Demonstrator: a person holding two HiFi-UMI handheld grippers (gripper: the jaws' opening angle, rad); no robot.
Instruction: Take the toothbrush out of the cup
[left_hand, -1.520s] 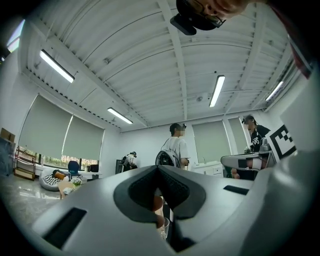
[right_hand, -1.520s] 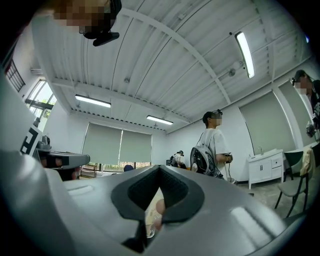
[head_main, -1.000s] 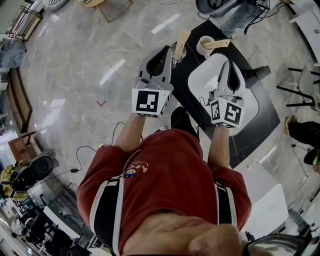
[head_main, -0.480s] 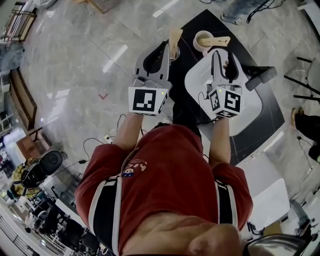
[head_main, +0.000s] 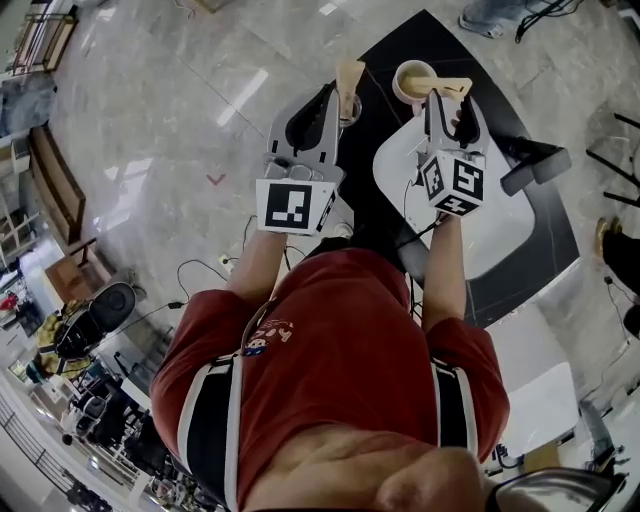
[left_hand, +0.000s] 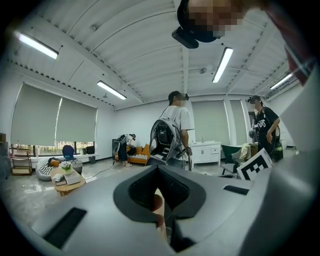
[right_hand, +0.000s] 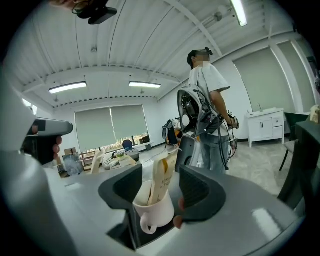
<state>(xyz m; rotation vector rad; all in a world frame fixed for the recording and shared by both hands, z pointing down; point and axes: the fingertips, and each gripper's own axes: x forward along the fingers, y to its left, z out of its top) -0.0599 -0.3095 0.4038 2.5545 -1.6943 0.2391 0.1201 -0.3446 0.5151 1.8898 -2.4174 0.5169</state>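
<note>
Cream paper-sleeved toothbrush (right_hand: 162, 177), standing upright inside the white ceramic handled cup (right_hand: 155, 215); its sleeve rises well above the rim. In the head view the toothbrush (head_main: 447, 88) leans over the cup (head_main: 408, 78) rim toward the right gripper (head_main: 447, 105).

The tongs of the right gripper (right_hand: 160, 197) are spread apart, and the cup shows in the gap between them. Whether either pad touches it cannot be told.

The cup stands on the black counter (head_main: 380, 100), just beyond a white rounded board (head_main: 490, 220) lying on that counter.

The tongs of the left gripper (left_hand: 159, 200) are drawn close, with a tan flat stick (left_hand: 159, 202) in the narrow gap. In the head view this stick (head_main: 350, 75) rises just past the left gripper (head_main: 335, 100), beside the cup and apart from it.
</note>
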